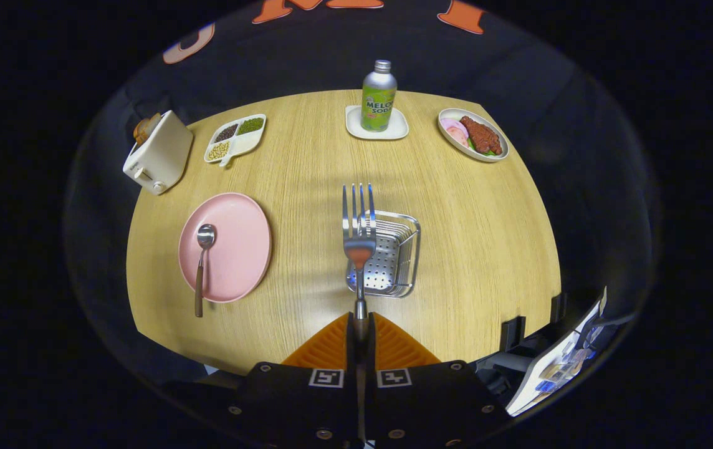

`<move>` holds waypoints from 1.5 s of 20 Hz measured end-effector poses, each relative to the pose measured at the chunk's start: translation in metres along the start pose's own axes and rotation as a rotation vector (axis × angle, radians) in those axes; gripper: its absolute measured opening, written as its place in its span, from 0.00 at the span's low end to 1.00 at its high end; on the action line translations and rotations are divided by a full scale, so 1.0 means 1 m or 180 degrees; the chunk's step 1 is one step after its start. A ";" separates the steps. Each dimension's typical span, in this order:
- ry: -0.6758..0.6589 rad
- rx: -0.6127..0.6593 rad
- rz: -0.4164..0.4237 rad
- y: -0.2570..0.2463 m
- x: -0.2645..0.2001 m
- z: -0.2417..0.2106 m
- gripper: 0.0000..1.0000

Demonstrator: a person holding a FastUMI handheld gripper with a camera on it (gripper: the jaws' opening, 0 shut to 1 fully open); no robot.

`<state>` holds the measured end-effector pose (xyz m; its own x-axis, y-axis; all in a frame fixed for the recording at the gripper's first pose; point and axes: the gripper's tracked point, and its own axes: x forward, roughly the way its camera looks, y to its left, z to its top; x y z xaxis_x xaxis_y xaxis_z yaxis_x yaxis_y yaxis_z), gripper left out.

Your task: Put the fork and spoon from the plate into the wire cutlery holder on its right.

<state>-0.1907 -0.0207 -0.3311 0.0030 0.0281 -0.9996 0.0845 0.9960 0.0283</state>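
Gripper view recorded a round table (pixel 306 181) with a pale wood-grain top. At the far left stood a boxy cream toaster (pixel 158 153) with browned bread showing in its slot. Beside it lay a white divided dish (pixel 235 139) with dark, green and tan beans or grains in separate sections. Nearer the camera sat a smooth, round pink plate (pixel 235 249); the spoon (pixel 202 262) rested on its left part, shiny metal bowl pointing away, brown handle reaching past the plate's near rim onto the table.

At centre, the gripper (pixel 361 330) was closed tight on the handle of the fork (pixel 359 240), both ridged fingers pressed against it. The fork was polished metal with four tines, and pointed straight ahead from the fingers. It was seen against the left edge of the wire holder (pixel 387 262), a rectangular chromed basket with a perforated metal floor, placed just ahead of the fingers and to the right of the plate. Whether the fork touched the basket could not be determined.

Beyond, a metallic green bottle (pixel 379 96) with a silver cap, labelled "MELON SODA", stood on a white square coaster (pixel 376 125). At the far right lay an oval white dish (pixel 472 135) holding reddish-brown meat, pink slices and greens.
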 end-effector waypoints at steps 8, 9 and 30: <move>0.0660 -0.0173 0.0323 -0.022 0.017 -0.014 0.05; 0.0726 -0.0184 0.0345 -0.024 0.018 -0.016 0.05; 0.0681 -0.0057 0.0182 -0.027 0.055 0.043 0.08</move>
<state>-0.1498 -0.0498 -0.3867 -0.2044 0.1000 -0.9738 0.0725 0.9936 0.0868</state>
